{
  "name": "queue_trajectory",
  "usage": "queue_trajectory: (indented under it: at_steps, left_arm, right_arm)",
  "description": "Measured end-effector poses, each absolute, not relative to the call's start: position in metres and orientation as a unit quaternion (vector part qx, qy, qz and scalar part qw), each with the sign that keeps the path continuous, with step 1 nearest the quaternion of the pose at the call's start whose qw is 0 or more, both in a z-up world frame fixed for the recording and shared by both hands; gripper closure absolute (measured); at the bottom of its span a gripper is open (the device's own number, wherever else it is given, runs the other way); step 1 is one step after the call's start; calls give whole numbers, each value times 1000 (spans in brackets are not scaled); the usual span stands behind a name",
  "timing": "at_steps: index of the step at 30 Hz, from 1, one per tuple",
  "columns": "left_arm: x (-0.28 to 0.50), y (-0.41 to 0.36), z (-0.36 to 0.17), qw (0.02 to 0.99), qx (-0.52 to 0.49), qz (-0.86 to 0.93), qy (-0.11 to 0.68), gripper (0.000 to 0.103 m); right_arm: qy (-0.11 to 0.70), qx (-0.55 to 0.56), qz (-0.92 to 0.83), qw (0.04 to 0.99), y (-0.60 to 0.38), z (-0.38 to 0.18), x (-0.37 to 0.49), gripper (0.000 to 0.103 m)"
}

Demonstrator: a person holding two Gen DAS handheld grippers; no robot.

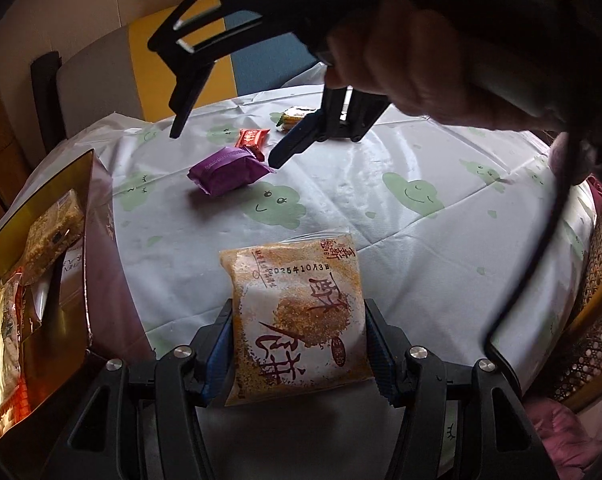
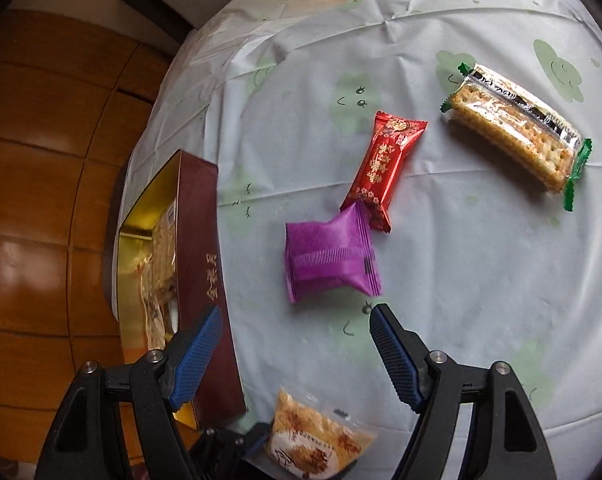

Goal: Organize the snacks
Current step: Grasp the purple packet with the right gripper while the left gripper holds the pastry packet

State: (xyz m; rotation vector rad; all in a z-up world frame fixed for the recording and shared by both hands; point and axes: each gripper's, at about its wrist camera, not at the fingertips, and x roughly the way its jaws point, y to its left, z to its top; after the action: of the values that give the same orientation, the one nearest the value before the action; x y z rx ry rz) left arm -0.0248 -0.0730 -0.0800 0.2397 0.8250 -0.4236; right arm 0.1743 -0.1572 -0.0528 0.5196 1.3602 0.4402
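My left gripper (image 1: 299, 346) is shut on an orange and white snack packet (image 1: 297, 316), its blue pads pressing both sides. That packet (image 2: 321, 450) also shows at the bottom of the right wrist view, beside the box. My right gripper (image 2: 295, 314) is open and hangs just short of a purple packet (image 2: 329, 260) lying on the table. In the left wrist view the right gripper (image 1: 225, 142) has one fingertip close to the purple packet (image 1: 229, 172). A red packet (image 2: 385, 168) touches the purple one's far corner. A clear cracker pack (image 2: 513, 128) with green ends lies further right.
A maroon box (image 2: 199, 240) with a gold inside stands open at the table's left edge and holds several snacks. A white cloth with green clouds (image 2: 481, 280) covers the round table. There is wooden floor (image 2: 41, 200) to the left, and a wicker chair (image 1: 597, 320) to the right.
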Motion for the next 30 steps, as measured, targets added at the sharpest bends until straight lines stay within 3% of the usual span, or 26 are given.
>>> queue_trajectory:
  at_steps: [9, 17, 23, 30]
  left_arm:
    - [-23, -72, -80, 887, 108, -204, 399, 43]
    - [-23, -72, -80, 888, 103, -205, 399, 43]
    - [-22, -72, -80, 888, 101, -204, 399, 43]
    - [-21, -72, -79, 887, 99, -203, 403, 43]
  right_arm:
    - [629, 236, 111, 732, -143, -67, 211, 26]
    - [631, 31, 140, 762, -109, -58, 210, 35]
    - [620, 130, 118, 765, -151, -40, 196, 35]
    - [636, 190, 119, 738, -145, -65, 196, 35]
